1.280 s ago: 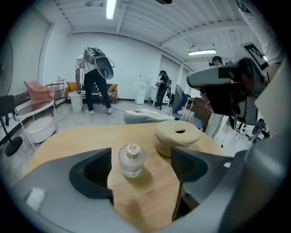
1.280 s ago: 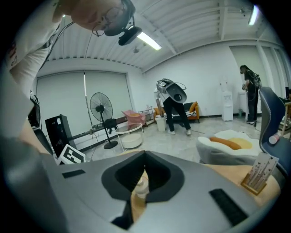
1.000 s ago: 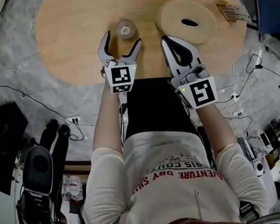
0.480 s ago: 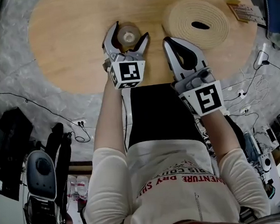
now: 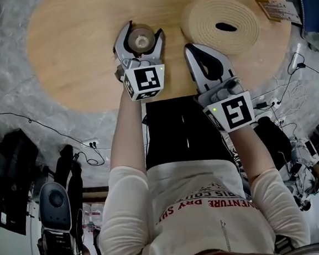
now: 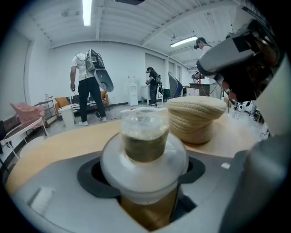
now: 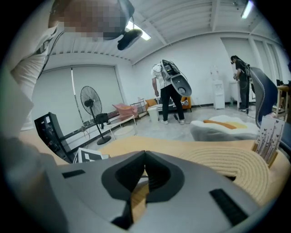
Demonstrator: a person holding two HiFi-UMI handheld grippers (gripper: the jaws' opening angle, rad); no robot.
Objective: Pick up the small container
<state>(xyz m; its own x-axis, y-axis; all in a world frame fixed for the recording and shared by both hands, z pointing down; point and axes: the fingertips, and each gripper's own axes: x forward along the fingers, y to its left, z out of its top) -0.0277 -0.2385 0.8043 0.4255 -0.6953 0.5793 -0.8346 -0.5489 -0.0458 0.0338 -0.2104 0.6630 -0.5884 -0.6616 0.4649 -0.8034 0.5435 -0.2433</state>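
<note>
Grey marbled flooring surrounds an oval wooden desk [image 5: 65,60], where the left hand-held gripper [image 5: 141,31] has moved forward from short of the small container [image 5: 141,41] and drawn its jaws in from a wide spread. Its own view shows them pressed against both sides of the clear, lidded pot, which sits deep between them. That looks to me like a finished grasp, with only the lift left; the container seems still to stand on the desk. The right hand-held gripper [image 5: 191,49] is unchanged, jaws together on nothing, just beside the woven straw hat [image 5: 216,13]. I count one container, one hat, one small card packet [image 5: 274,7] and two grippers.
</note>
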